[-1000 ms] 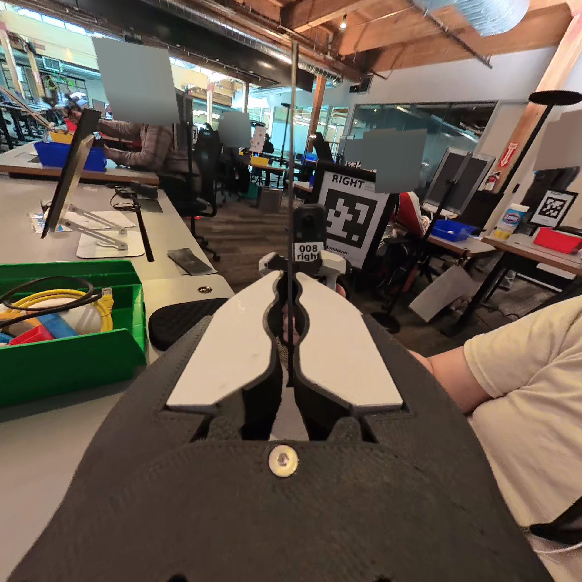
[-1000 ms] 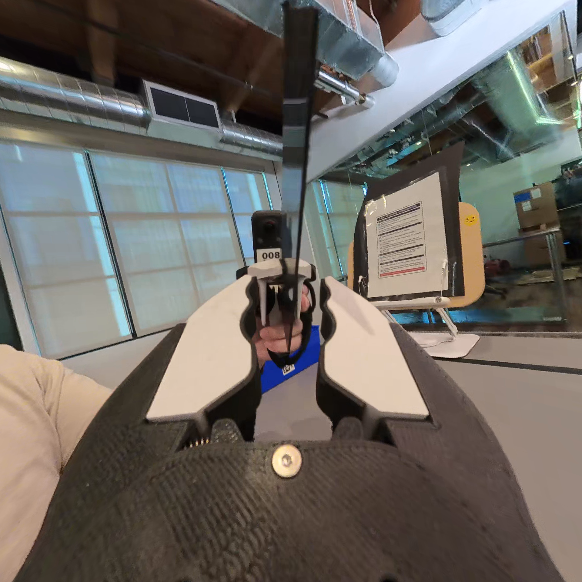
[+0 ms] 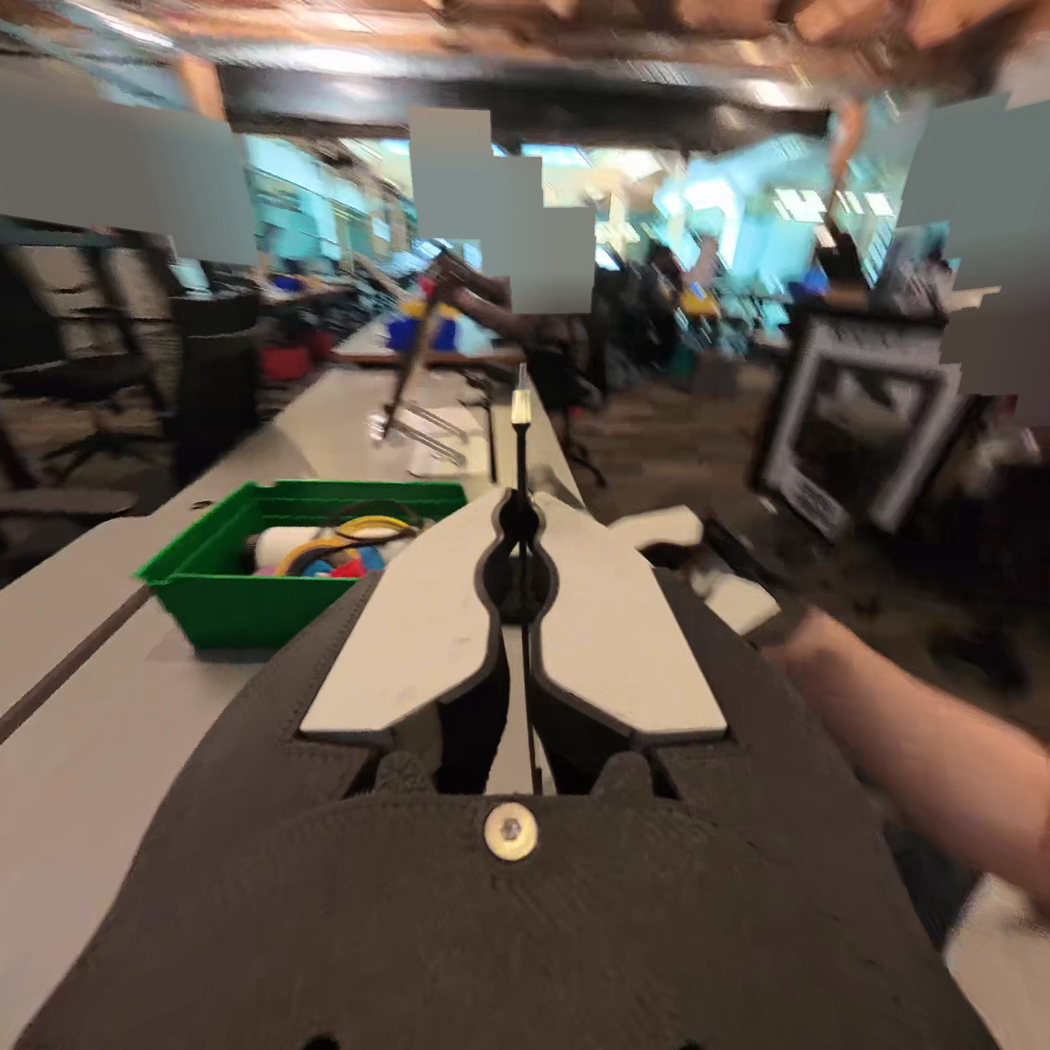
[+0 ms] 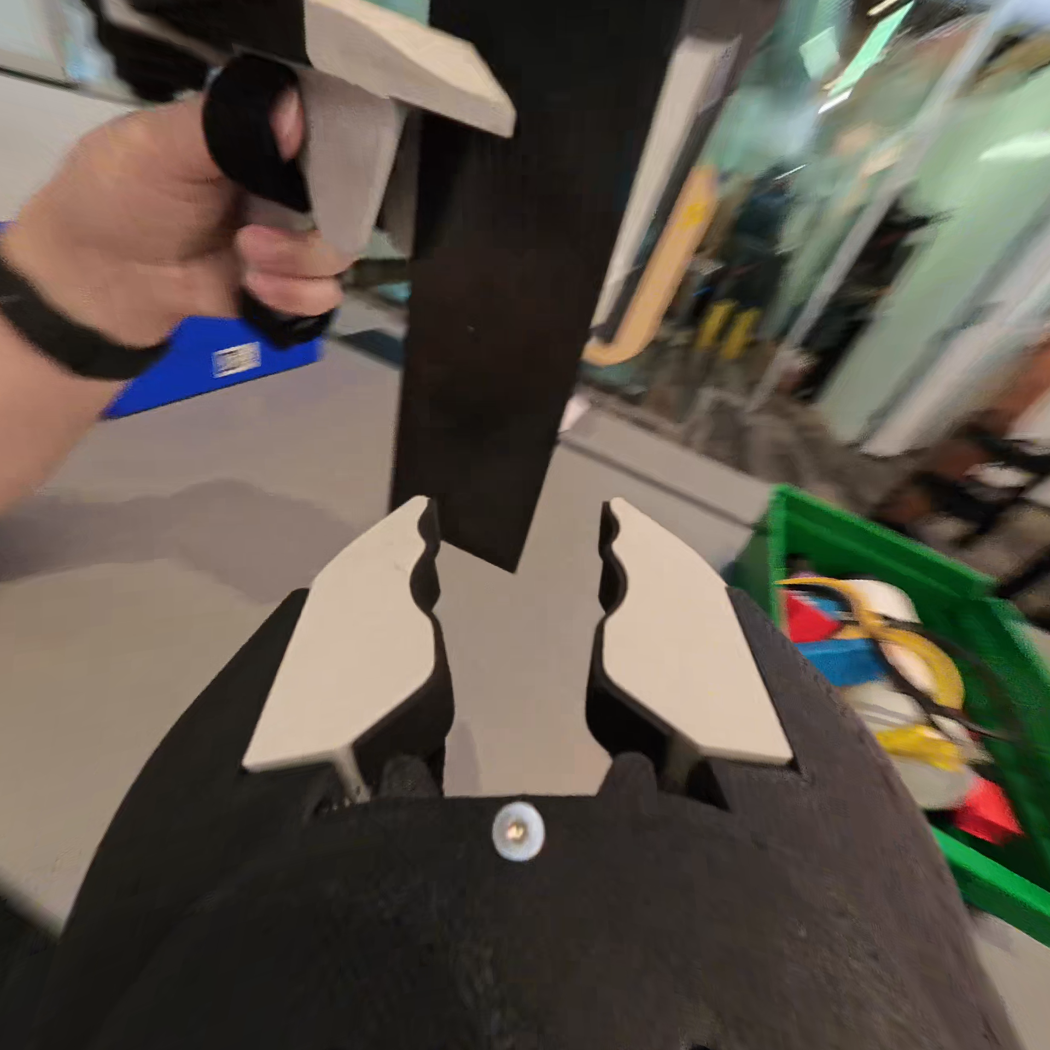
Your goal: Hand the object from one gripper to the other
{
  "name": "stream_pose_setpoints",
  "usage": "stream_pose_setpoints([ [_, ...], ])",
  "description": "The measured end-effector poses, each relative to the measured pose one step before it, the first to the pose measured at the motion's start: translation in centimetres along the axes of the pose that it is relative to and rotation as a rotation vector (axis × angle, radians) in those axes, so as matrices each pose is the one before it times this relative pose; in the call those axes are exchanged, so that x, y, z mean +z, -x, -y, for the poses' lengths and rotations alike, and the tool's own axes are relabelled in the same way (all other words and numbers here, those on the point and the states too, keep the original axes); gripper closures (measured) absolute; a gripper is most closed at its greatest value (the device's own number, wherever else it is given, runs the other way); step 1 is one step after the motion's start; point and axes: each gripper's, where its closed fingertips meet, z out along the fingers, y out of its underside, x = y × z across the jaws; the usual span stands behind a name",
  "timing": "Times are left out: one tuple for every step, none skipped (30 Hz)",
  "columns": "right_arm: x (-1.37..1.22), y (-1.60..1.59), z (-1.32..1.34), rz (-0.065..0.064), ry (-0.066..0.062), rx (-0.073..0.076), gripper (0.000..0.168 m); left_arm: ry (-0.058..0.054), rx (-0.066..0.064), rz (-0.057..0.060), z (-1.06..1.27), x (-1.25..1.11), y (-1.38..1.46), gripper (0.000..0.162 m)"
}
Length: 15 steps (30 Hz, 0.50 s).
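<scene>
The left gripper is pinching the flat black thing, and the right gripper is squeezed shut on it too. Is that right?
Not quite. The right gripper is open: in the right wrist view its jaws stand wide apart, with only the tip of the flat black thing dipping in between them. The rest is right: the left gripper is pinching it.

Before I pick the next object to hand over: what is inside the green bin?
The green bin holds a yellow cable coil, thin black cable, a white roll, and red and blue pieces. Its lower layer is covered by these, and the right gripper hides its near corner.
</scene>
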Motion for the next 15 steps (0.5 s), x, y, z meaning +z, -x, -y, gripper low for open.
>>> stream_pose_setpoints([
  [-0.309,-0.851,0.75,-0.1047,-0.0373,-0.0264,0.112,-0.0748,-0.0752,0.0671,0.943,-0.622,1.376,0.161],
  [-0.131,-0.372,0.755,-0.0816,-0.0362,-0.0152,0.108,-0.0711,-0.0724,0.0429,0.843,-0.503,0.976,0.16],
  [0.091,0.334,0.689,-0.0383,-0.0285,-0.0124,0.103,-0.0619,-0.0585,0.0314,0.64,-0.342,0.712,0.161],
  [0.353,0.733,0.429,-0.0107,-0.0087,-0.018,0.099,-0.0444,-0.037,0.0113,0.37,-0.172,0.315,0.161],
  [0.576,0.62,0.136,-0.0119,0.0128,-0.0197,0.092,-0.0178,-0.0112,0.0078,0.037,0.006,0.125,0.161],
  [0.688,0.426,-0.019,-0.0131,0.0221,-0.0126,0.083,-0.0049,0.0092,0.0063,-0.155,0.103,-0.05,0.161],
  [0.721,0.331,-0.061,-0.0044,0.0213,-0.0013,0.078,0.0058,0.0139,0.0009,-0.289,0.177,-0.236,0.16],
  [0.675,0.104,0.029,-0.0075,0.0111,0.0093,0.074,0.0138,0.0104,0.0014,-0.39,0.202,-0.289,0.16],
  [0.602,-0.065,0.096,-0.0112,0.0022,0.0124,0.072,0.0115,0.004,0.0006,-0.362,0.178,-0.318,0.16],
  [0.531,-0.057,0.043,-0.0077,0.0027,0.0102,0.071,0.0047,-0.0028,0.0038,-0.306,0.149,-0.266,0.16],
  [0.514,-0.099,-0.111,-0.0094,0.0114,0.005,0.071,0.0013,-0.0081,0.0014,-0.278,0.152,-0.265,0.16],
  [0.485,-0.019,-0.231,-0.0035,0.0161,-0.0028,0.07,0.0037,-0.0081,-0.0096,-0.328,0.193,-0.377,0.16],
  [0.437,-0.046,-0.342,-0.0028,0.0206,-0.0038,0.07,0.0127,-0.0093,-0.0137,-0.432,0.241,-0.368,0.16],
  [0.319,-0.104,-0.356,-0.0029,0.0185,-0.0006,0.07,0.0179,-0.0138,-0.0116,-0.511,0.269,-0.265,0.16],
  [0.131,-0.134,-0.29,0.0008,0.0113,0.0047,0.075,0.0173,-0.0147,-0.0119,-0.475,0.264,-0.178,0.16],
])
